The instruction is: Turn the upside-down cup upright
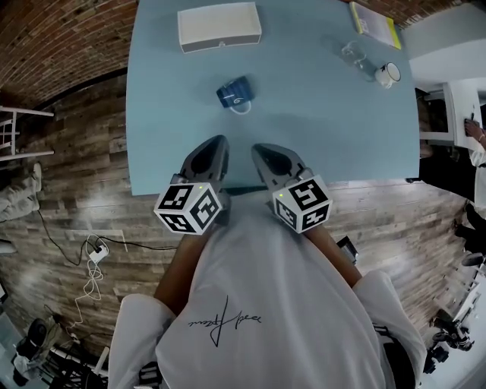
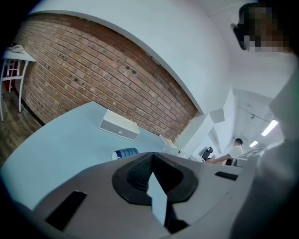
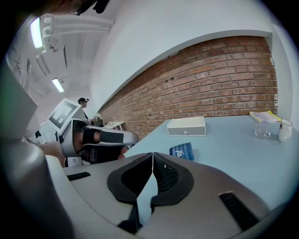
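On the left, the wooden floor (image 1: 68, 175) has a white cable (image 1: 95, 258) lying on it. The left tongs (image 1: 216, 146) hang over the near edge of the light blue tabletop (image 1: 319, 121). They are pinched shut, tip to tip, and hold nothing.

Past them, near the middle of the tabletop, sits the blue cup (image 1: 234, 93). Its closed blue end faces up, and its white handle points back toward the person. Only bare tabletop lies between the cup and both tongs, and the cup is well apart from them. Farther back, by the far edge, a flat white box (image 1: 219, 27) lies just behind the cup.

The right tongs (image 1: 266, 152) hang just beside the left ones. They are pinched shut too, with nothing in them.

Far off to the right are three more things: a clear glass (image 1: 355, 56), then a white mug (image 1: 389, 74) close beside it, and a yellow book (image 1: 372, 19) at the back corner. All three are well away from the cup.
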A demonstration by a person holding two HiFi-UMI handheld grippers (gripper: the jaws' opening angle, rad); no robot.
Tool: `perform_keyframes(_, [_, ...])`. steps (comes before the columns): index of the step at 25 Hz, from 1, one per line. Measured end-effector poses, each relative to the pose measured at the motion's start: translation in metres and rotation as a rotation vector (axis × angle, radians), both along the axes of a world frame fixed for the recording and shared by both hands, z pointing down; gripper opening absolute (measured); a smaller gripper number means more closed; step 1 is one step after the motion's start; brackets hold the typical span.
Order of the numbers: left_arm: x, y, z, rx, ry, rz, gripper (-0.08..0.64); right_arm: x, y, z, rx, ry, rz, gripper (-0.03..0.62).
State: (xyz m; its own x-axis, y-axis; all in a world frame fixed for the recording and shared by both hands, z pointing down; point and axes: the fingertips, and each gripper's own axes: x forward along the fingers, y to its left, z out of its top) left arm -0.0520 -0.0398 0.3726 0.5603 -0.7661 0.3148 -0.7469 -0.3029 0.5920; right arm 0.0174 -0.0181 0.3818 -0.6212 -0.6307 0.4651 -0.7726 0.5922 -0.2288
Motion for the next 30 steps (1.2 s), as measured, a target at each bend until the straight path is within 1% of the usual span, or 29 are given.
perform_keyframes(3, [-0.004,-0.004,0.002,-0.004,0.008,-0.005,0.011,0.003,0.000,0.001,-0.002,0.009,0.019,0.021])
perform_keyframes(9, [0.001,-0.008,0.007,-0.027,0.017,0.032,0.011,0.005,-0.002,0.000,-0.014,0.002,0.059,0.021])
perform_keyframes(13, [0.005,-0.009,0.012,-0.045,0.010,0.046,0.011,0.008,-0.003,0.003,-0.026,-0.005,0.066,0.021])
perform_keyframes(19, [0.004,-0.018,0.017,-0.056,0.005,0.033,0.011,0.012,-0.017,0.010,-0.040,-0.006,0.058,0.023])
perform_keyframes(24, [-0.001,-0.031,0.018,-0.064,0.023,-0.011,0.011,0.007,-0.036,0.007,-0.035,-0.004,0.034,0.023])
perform_keyframes(30, [0.009,-0.039,0.029,-0.095,0.021,-0.007,0.011,0.011,-0.045,0.013,-0.061,0.011,0.004,0.023])
